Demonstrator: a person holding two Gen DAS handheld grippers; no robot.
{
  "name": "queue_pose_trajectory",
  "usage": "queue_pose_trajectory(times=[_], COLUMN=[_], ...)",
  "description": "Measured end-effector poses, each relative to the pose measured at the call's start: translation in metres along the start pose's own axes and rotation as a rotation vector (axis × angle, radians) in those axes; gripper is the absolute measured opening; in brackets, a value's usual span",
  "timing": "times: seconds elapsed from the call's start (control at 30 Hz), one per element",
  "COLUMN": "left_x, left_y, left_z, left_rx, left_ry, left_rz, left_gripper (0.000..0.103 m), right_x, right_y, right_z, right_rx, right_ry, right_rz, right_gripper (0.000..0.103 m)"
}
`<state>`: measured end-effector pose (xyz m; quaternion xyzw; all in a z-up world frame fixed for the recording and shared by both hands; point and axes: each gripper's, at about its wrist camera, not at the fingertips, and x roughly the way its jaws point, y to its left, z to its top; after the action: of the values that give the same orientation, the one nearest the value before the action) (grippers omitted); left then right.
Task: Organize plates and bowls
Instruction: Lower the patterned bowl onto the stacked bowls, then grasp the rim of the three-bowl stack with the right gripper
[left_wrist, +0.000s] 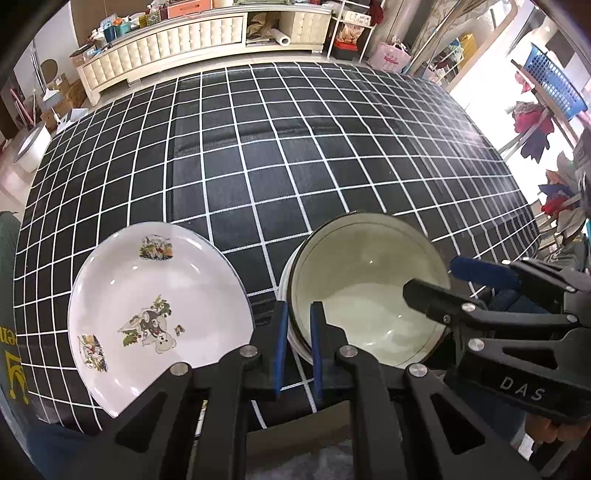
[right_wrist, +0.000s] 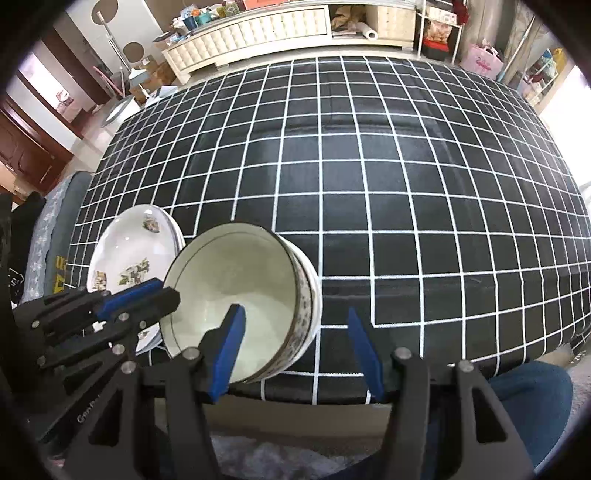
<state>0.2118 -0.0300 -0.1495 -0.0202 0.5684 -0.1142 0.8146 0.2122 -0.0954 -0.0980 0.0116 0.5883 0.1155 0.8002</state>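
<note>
While the bowl stack (left_wrist: 365, 291) sits near the front edge of the table (left_wrist: 332, 147), just beside the plates (left_wrist: 155, 299), a slip is the main risk. The left gripper (left_wrist: 297, 347) is seen with its jaws narrowly parted across the bowl's near rim, one blue pad outside the wall and one inside; whether the rim is actually pinched cannot be told. The right gripper (right_wrist: 295, 350) is held with its jaws wide apart and empty, one pad (right_wrist: 229, 347) over the bowl's interior, the other clear of the outer wall.

Glazed ceramic is smooth and hard, so a thin rim held only at one side could pivot or slide out if lifted unevenly, and the nested bowls could separate or chip. A knock toward the edge could send them off the table.

The bowls are round, deep and pale inside, with a dark rim line and a speckled outer band. The plates are shallow, white and glossy, printed with cartoon figures, and appear stacked. A black cloth with a white grid covers the table.
</note>
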Motion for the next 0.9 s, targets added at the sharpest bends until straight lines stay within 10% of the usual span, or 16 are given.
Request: queue_pose_trajectory(times=[0.53,0.9], left_x=[-0.062,-0.068], left_y=[-0.013,-0.005], left_z=[-0.011,-0.019], left_rx=[0.059,0.063], left_ry=[-0.167,-0.177], left_rz=[-0.009,-0.084], left_gripper=[0.060,0.062], right_x=[-0.047,-0.045], right_y=[0.014,0.003], right_z=[-0.008,-0.020], right_rx=[-0.117,-0.031], right_ry=[-0.195,-0.215], right_rz=[-0.119,-0.083], right_gripper=[0.086,0.087])
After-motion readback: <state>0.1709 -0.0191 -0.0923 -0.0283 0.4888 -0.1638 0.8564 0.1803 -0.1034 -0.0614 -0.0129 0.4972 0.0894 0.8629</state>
